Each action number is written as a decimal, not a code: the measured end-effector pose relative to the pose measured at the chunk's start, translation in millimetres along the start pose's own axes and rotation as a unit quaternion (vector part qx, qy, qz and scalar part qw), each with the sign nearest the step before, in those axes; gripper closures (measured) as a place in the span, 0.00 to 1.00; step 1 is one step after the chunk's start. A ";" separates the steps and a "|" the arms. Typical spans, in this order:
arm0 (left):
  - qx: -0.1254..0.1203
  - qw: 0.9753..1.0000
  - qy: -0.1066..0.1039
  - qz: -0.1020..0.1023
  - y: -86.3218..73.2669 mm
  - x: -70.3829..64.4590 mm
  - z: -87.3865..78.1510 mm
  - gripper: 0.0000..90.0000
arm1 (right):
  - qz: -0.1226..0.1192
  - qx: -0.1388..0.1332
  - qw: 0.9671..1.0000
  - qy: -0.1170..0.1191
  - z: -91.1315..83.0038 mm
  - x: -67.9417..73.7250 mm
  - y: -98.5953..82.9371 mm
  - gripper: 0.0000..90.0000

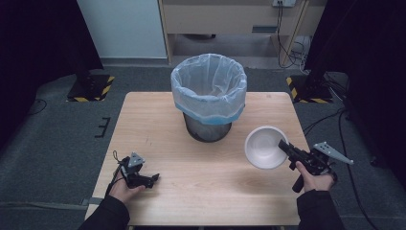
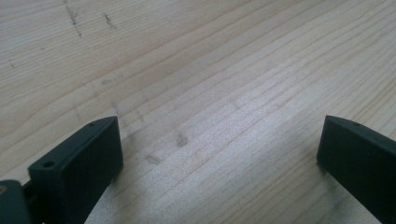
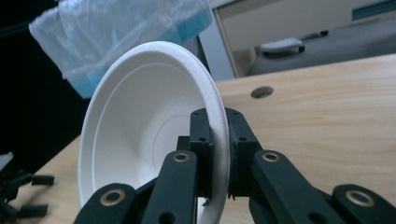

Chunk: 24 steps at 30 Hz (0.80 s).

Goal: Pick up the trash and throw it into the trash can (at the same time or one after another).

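Left tongs (image 1: 154,179): my left hand (image 1: 125,189) holds them low, jaws spread wide, nothing between. Right tongs (image 1: 283,145): my right hand (image 1: 313,180) holds them, jaws clamped together.

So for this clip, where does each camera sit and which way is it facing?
High view: above the person's side, looking forward and down on the table, bin, both hands and grippers.
Left gripper view: rides the left gripper, facing bare tabletop between open jaws.
Right gripper view: rides the right gripper, looking along jaws clamped on the white bowl rim, toward the bin.
Shared: high and right gripper views both show bowl and bin.
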State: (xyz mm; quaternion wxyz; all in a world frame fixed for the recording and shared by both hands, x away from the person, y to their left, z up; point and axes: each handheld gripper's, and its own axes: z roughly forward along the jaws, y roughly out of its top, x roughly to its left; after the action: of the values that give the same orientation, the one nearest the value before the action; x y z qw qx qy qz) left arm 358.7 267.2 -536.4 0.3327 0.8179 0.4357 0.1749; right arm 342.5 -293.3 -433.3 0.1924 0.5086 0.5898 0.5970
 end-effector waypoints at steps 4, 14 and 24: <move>0.000 1.000 0.000 0.000 0.0 0.0 0.0 0.00 | 0.002 -0.029 1.000 -0.006 0.2 2.4 9.4 0.93; 0.000 1.000 0.000 0.000 0.0 0.0 0.0 0.00 | 0.004 -0.107 0.994 0.008 -1.1 14.6 46.2 0.93; 0.000 1.000 0.000 0.000 0.0 0.0 0.0 0.00 | -0.002 -0.164 0.986 0.019 11.9 36.4 83.2 0.93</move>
State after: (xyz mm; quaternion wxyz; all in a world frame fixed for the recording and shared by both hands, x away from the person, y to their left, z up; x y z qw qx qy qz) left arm 358.6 267.2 -536.4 0.3324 0.8180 0.4356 0.1749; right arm 368.4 -276.3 -347.1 0.2635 0.4574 0.4886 0.6947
